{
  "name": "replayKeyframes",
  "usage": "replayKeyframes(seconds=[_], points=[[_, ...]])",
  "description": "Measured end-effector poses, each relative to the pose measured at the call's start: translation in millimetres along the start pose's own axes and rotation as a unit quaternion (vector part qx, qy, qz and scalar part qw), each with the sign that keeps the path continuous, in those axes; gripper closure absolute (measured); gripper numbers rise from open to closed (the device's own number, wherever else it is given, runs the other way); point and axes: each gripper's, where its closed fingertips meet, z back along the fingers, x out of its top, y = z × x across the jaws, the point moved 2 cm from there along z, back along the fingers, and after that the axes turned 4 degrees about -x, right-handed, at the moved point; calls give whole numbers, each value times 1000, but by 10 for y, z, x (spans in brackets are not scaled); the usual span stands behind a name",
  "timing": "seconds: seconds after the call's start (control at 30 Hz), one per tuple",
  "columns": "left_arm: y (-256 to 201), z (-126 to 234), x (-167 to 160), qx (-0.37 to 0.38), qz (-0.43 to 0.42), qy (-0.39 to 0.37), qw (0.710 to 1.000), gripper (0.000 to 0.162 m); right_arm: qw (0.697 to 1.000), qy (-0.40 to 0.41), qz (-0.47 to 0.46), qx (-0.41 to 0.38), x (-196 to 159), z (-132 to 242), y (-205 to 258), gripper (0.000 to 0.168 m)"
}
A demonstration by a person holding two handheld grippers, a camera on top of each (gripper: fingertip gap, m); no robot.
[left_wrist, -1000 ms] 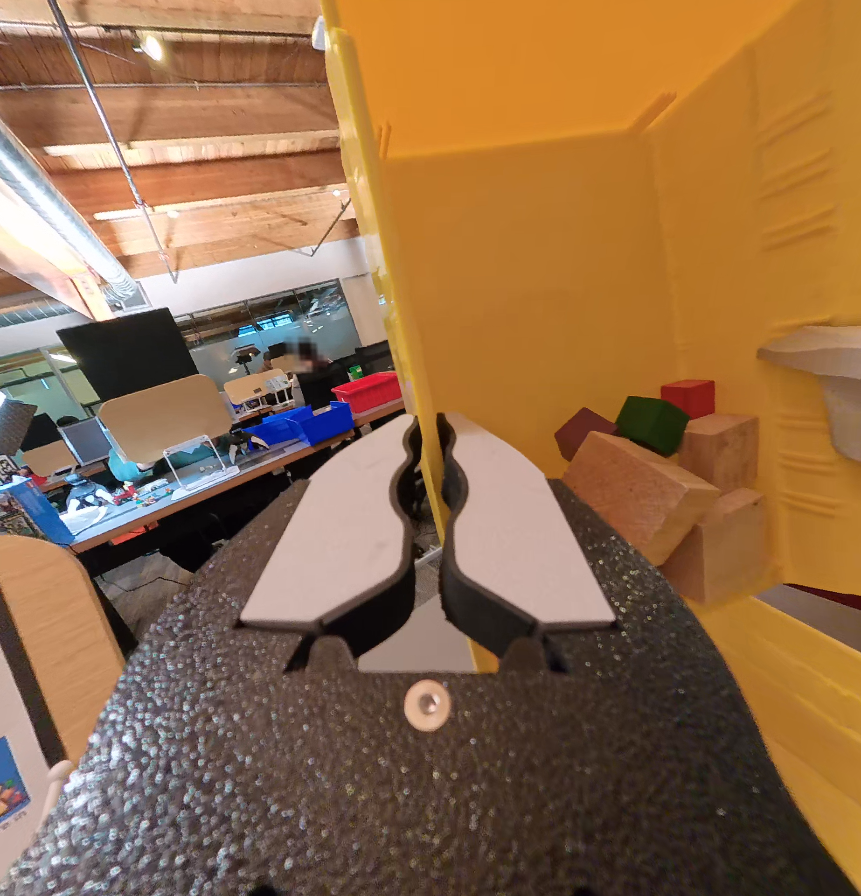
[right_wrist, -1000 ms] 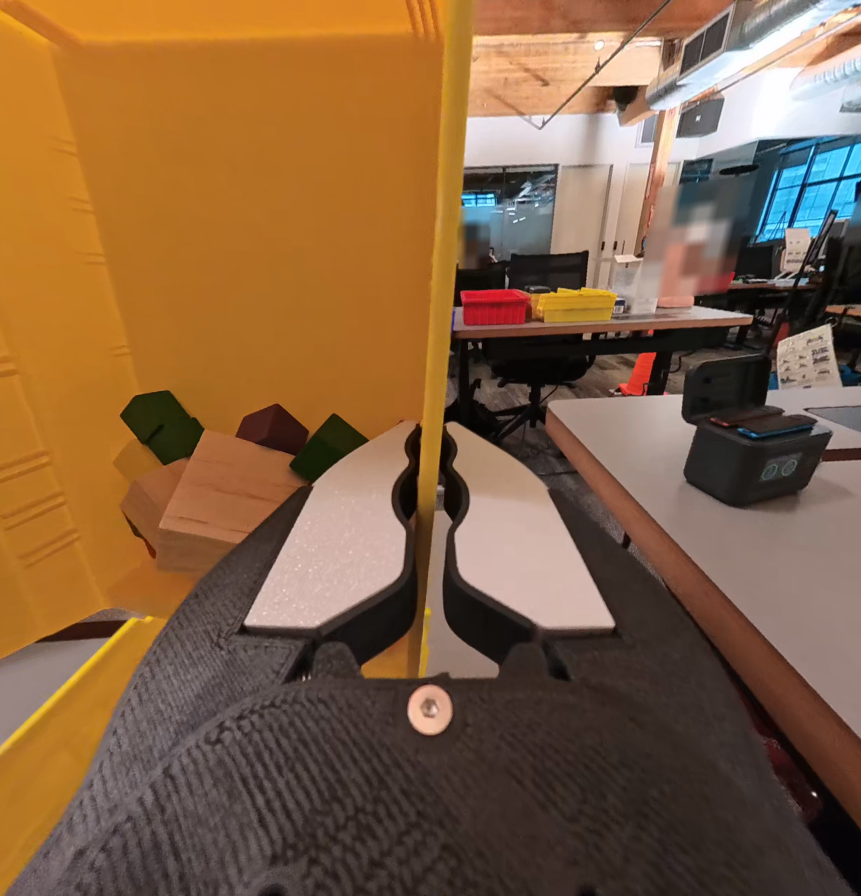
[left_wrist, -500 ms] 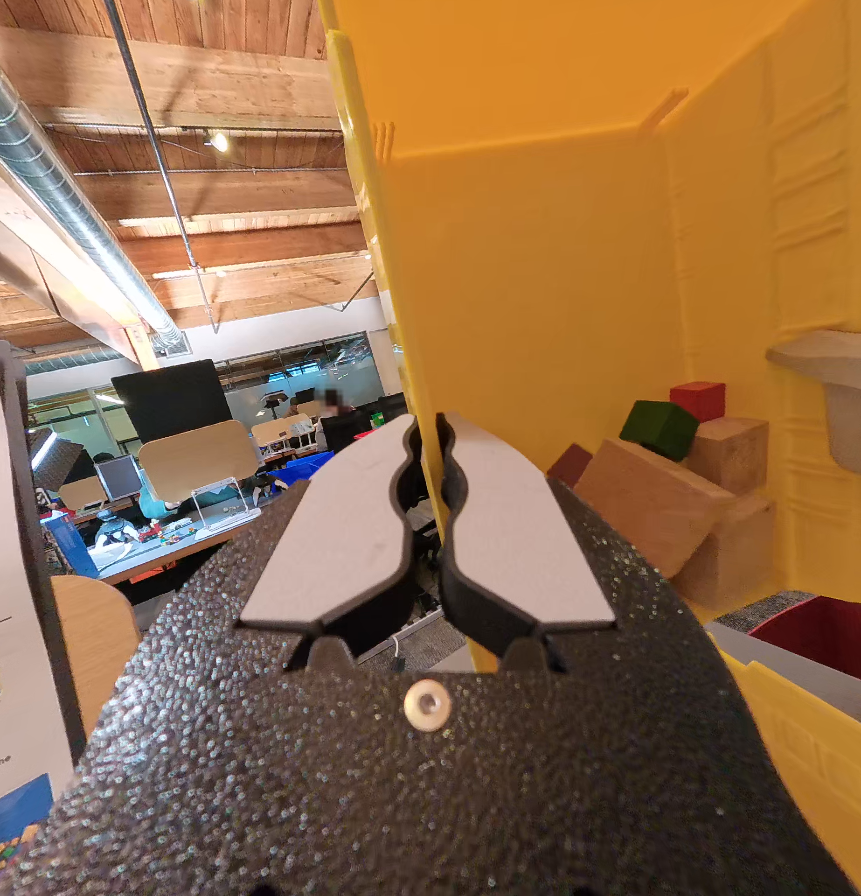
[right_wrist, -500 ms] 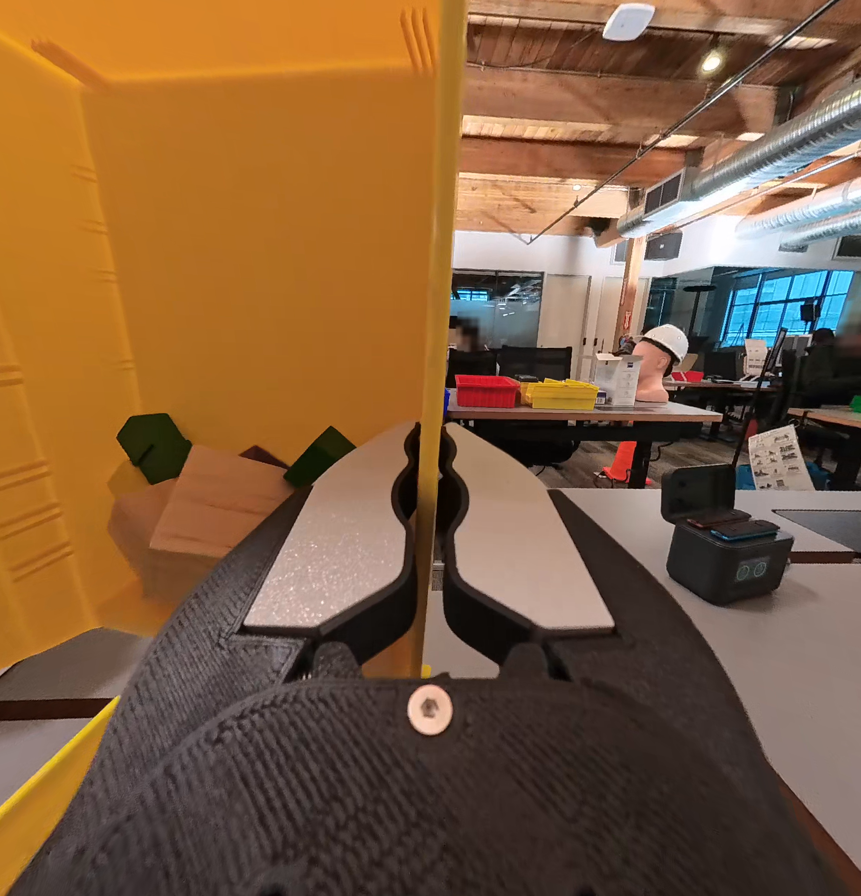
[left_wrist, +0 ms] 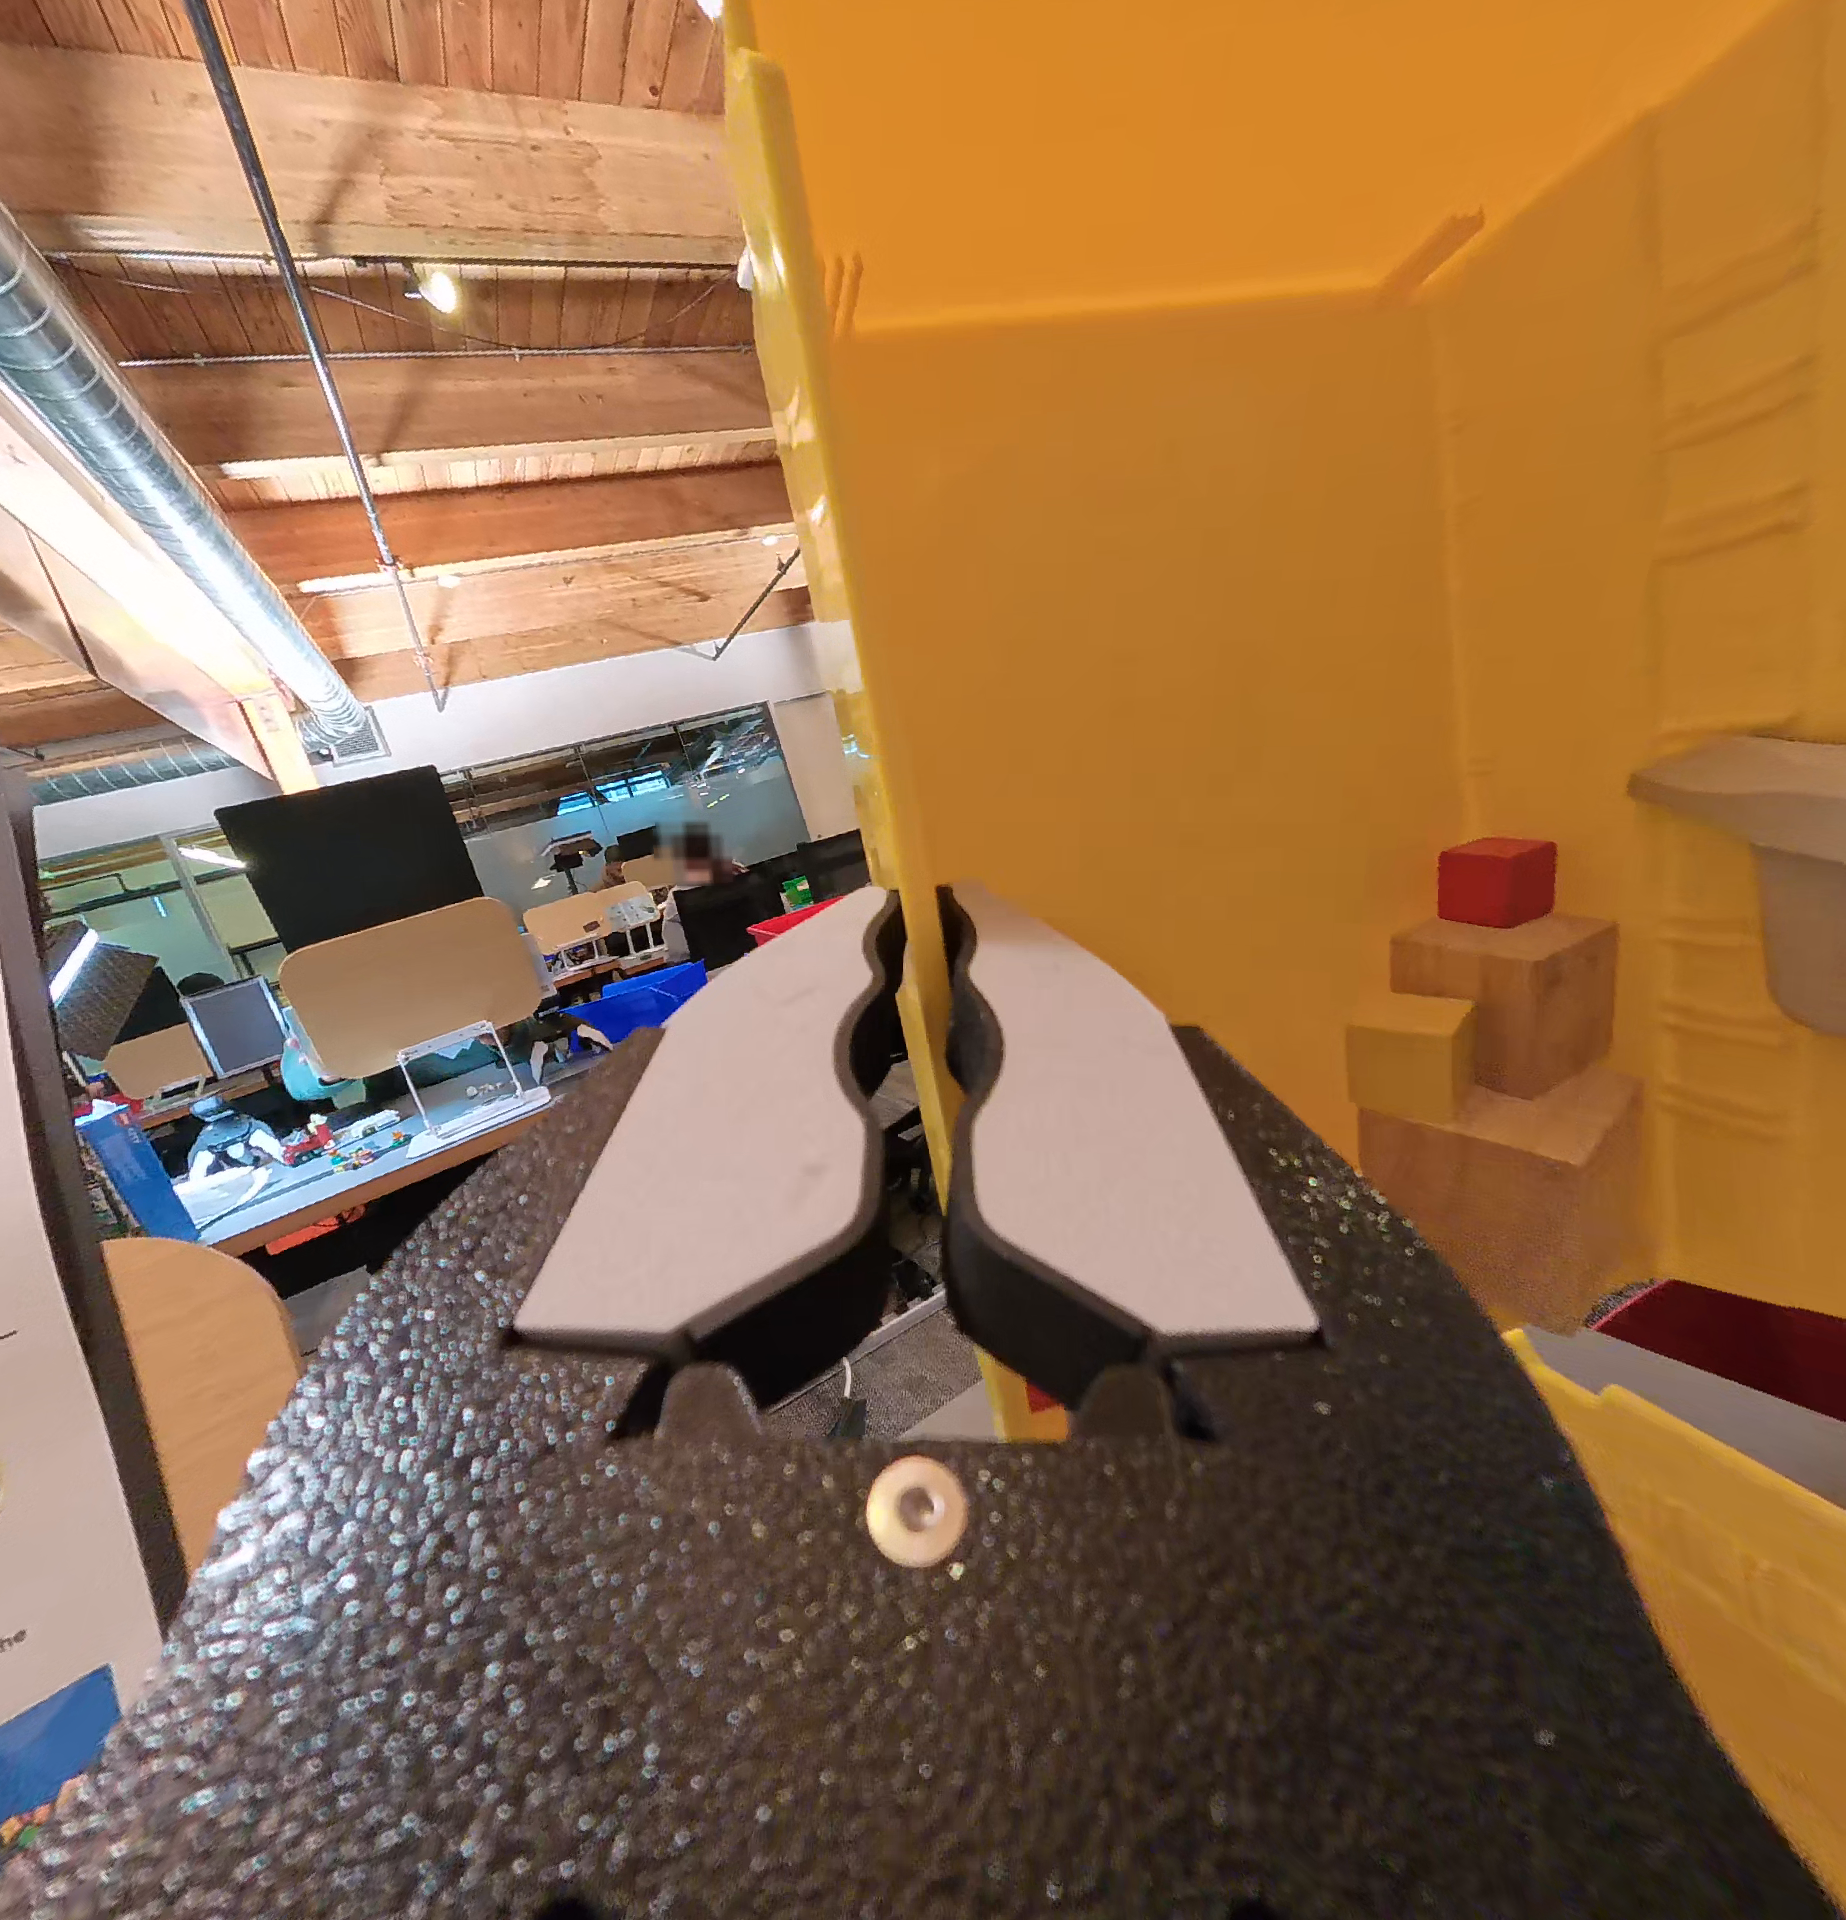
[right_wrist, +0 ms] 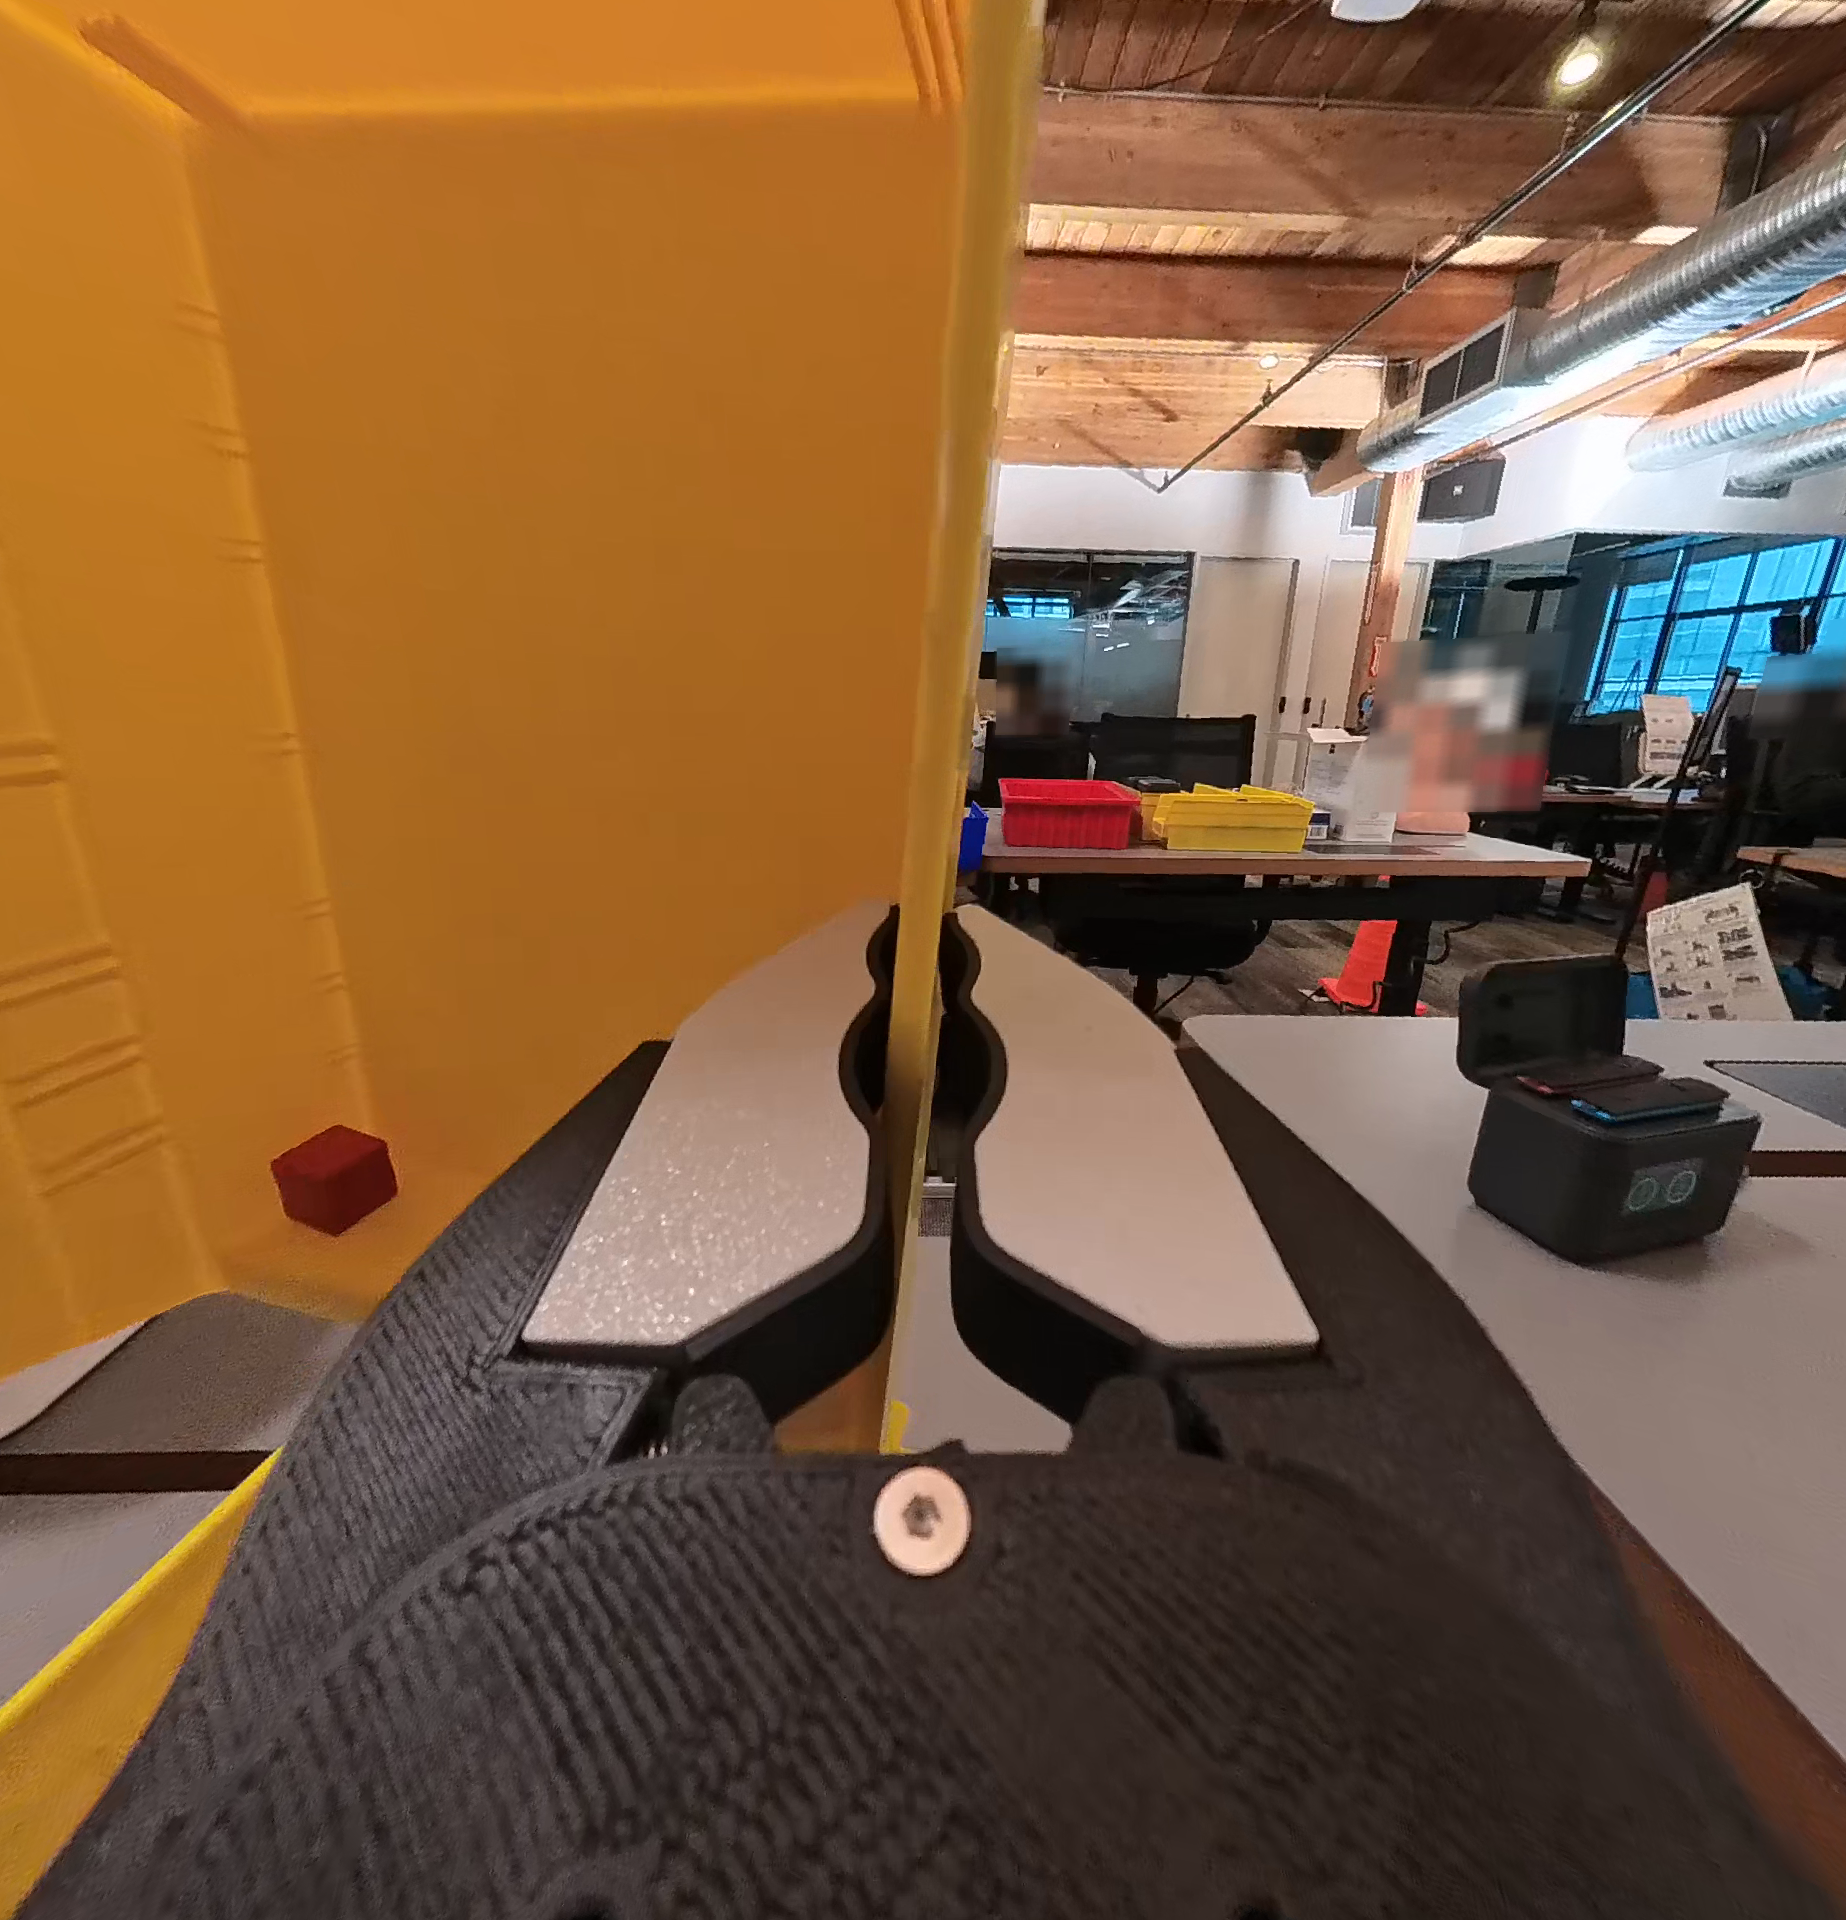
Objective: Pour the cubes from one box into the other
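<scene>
I hold a yellow box (left_wrist: 1158, 623) tipped up, its inside facing both cameras. My left gripper (left_wrist: 924, 914) is shut on its left wall. My right gripper (right_wrist: 919, 925) is shut on the opposite wall (right_wrist: 586, 520); one of its grey fingers (left_wrist: 1792, 883) shows inside the box in the left wrist view. In the left wrist view a red cube (left_wrist: 1495, 881), a yellow cube (left_wrist: 1407, 1055) and wooden blocks (left_wrist: 1501, 1039) are piled at the box's low end. The right wrist view shows only a red cube (right_wrist: 334, 1177). A red box (left_wrist: 1750, 1340) lies below the opening.
A grey table (right_wrist: 1521, 1403) with a wooden edge lies under the right gripper, with an open black case (right_wrist: 1605, 1132) on it. A white board (left_wrist: 25, 1351) stands close on the left. Office desks with red and yellow bins (right_wrist: 1147, 826) are far behind.
The yellow box has tilted further. The green and dark red cubes and the big wooden block have gone from view. The right wrist view now shows only one red cube.
</scene>
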Motion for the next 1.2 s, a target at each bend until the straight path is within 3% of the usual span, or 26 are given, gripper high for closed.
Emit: replayKeyframes(seconds=[0.53, 1.2], points=[[16, 46, 151, 11, -5, -39, 999, 157, 998, -54, -18, 9, 183, 11, 20, 162], [93, 77, 79, 15, 1, -32, 999, 157, 998, -54, -12, 43, 233, 1, 100, 160]])
